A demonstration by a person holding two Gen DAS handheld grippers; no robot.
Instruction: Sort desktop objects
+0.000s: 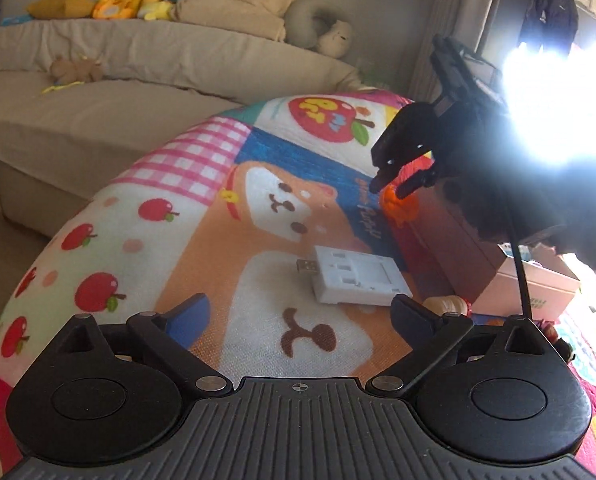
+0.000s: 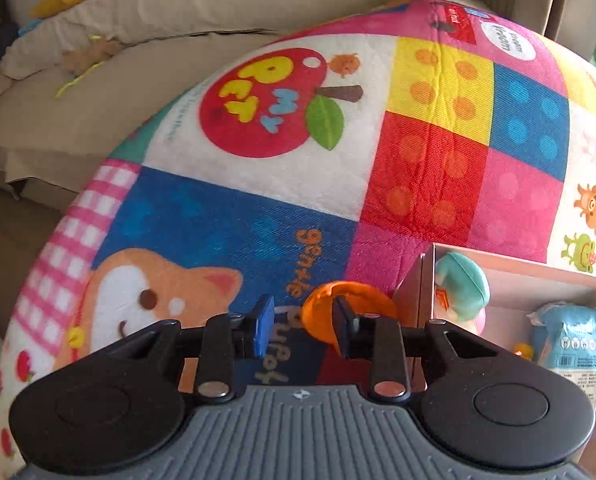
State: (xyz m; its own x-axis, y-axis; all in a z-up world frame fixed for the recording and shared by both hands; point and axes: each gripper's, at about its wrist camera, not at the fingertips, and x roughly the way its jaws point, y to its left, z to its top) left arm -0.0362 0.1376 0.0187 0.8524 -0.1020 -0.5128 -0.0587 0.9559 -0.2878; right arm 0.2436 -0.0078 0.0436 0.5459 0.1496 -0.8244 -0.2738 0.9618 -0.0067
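Left wrist view. Left claw (image 1: 300,314): spread wide, nothing between its fingers, hovering over the counter (image 1: 201,216), which is draped in a bright patchwork cloth. White charger (image 1: 358,280): flat on the cloth, just ahead of the claw and slightly toward its right finger, plug end pointing left, untouched. Right claw (image 1: 390,184): farther ahead and to the right, an orange toy (image 1: 398,202) at its tips. Window glare washes out that corner.

Right wrist view. Right claw (image 2: 304,332): narrowed but not pressed together. The orange toy (image 2: 350,308) sits against the right finger, bulging outside it; the blue pad (image 2: 263,330) of the left finger stands clear of it. Whether the toy is truly pinched cannot be told. Sorting box (image 2: 426,280): just right of the claw, open, holding a teal plush (image 2: 462,280) and a blue packet (image 2: 574,338).

Risk. The toy seems caught off-centre; it could slip onto the cloth short of the box wall. The left claw may strike the charger's edge and skid it.
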